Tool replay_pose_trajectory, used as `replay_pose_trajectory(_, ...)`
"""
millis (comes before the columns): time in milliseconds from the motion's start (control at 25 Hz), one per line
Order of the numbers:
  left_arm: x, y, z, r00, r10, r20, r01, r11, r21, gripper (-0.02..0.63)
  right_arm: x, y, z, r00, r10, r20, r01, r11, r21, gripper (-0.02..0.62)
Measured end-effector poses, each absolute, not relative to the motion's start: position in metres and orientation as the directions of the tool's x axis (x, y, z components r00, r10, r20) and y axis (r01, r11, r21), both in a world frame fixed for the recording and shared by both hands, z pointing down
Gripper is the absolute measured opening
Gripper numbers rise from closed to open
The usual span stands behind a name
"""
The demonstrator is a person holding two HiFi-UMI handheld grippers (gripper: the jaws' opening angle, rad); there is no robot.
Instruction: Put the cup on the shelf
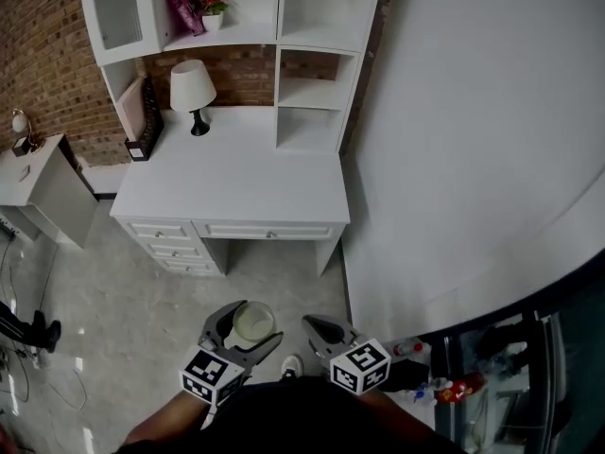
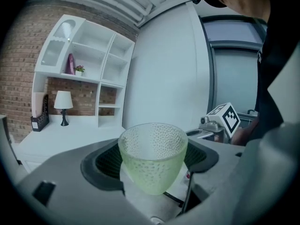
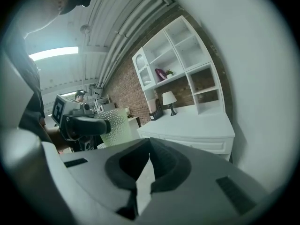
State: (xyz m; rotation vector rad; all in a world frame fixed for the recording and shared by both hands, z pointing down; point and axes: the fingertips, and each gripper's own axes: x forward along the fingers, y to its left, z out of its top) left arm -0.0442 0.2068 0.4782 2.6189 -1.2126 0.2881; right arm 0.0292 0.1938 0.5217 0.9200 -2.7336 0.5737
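A pale green dimpled glass cup [image 1: 251, 325] stands upright between the jaws of my left gripper [image 1: 255, 322], which is shut on it low in the head view, over the grey floor. In the left gripper view the cup [image 2: 153, 156] fills the gap between the dark pads of the left gripper [image 2: 150, 146]. My right gripper [image 1: 312, 325] hangs just to its right, jaws together and holding nothing; in its own view the right gripper [image 3: 149, 144] shows its pads touching. The white shelf unit [image 1: 317, 64] stands on the desk [image 1: 236, 183] well ahead.
On the desk are a white lamp [image 1: 192, 88] and a file holder [image 1: 142, 116]. A pink object [image 1: 182, 6] and a small flower pot [image 1: 213, 12] occupy an upper shelf. A curved white wall [image 1: 473, 140] rises at right. A side cabinet [image 1: 38, 183] stands at left.
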Motion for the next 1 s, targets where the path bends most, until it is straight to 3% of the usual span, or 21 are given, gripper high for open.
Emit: replay_pose_trajectory(1000, 0.000, 0.124, 0.492, 0.617, -0.720, 0.318, -0.780, -0.614, 0.123, 0.385, 0.067, 0.109, 0.530, -0.811, -0.513, 0.280, -0.584, 0.736, -0.344, 0.005)
